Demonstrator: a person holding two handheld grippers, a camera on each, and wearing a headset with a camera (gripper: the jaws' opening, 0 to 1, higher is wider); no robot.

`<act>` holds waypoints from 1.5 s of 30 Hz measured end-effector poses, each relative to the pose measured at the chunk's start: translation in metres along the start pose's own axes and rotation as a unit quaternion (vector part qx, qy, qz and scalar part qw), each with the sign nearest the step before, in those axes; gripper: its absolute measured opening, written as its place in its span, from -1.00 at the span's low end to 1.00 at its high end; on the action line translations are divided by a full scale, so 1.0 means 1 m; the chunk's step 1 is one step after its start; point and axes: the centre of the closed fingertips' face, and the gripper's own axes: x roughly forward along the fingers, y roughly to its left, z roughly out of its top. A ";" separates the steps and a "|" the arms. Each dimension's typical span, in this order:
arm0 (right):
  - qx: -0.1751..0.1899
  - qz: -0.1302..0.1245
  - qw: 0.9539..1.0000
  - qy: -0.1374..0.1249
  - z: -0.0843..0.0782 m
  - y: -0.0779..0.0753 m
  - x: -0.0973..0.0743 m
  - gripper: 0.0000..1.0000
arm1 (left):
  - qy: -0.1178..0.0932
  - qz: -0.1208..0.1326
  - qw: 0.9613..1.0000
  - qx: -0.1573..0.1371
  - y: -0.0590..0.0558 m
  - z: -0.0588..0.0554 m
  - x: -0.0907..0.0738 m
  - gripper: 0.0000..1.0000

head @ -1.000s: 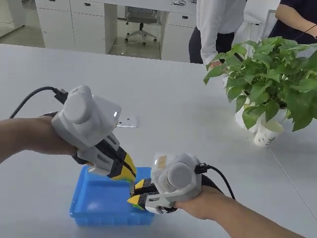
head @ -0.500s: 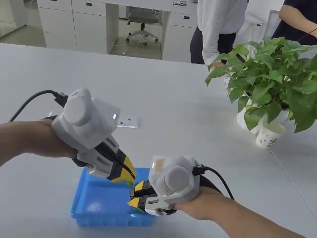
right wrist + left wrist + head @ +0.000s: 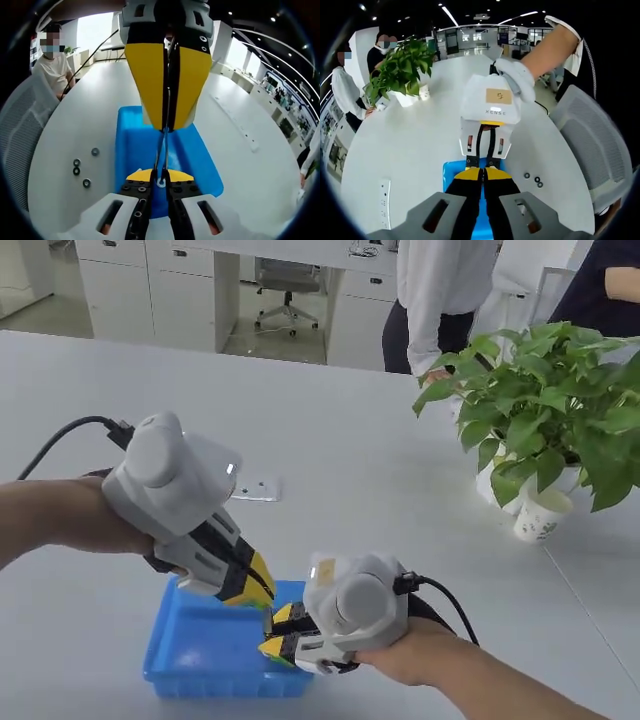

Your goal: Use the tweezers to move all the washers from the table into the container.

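washer [image 3: 161,183], small steel ring, at tweezers [image 3: 163,150] tips over blue container [image 3: 200,160], betw right gripper [image 3: 160,176] jaws, nearly together. left gripper [image 3: 167,125] jaws clamp tweezers. right gripper view: 4 loose washers [image 3: 76,162] on table [image 3: 60,130] beside container; left gripper view catches 3. head view: potted plant [image 3: 545,410] beyond.

Left gripper [image 3: 483,173] has its yellow-tipped jaws pressed together, with the right gripper [image 3: 483,161] nose to nose just past them. A blue container [image 3: 449,176] sits under the tips. There are a few washers [image 3: 533,178] on the table [image 3: 410,150] off to the jaws' right.
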 end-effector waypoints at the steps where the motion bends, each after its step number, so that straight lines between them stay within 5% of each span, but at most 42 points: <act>1: -0.001 -0.001 1.000 0.000 0.001 0.000 -0.001 -0.78 | 0.000 0.000 1.000 0.001 -0.001 0.001 -0.001 -0.91; 29: -0.018 -0.026 0.999 -0.019 0.034 0.017 -0.032 -0.78 | -0.002 0.013 1.000 0.014 -0.025 0.029 -0.031 -0.91; 45: -0.029 -0.031 0.999 -0.025 0.044 0.044 -0.042 -0.77 | 0.015 0.003 1.000 0.024 -0.053 0.034 -0.042 -0.91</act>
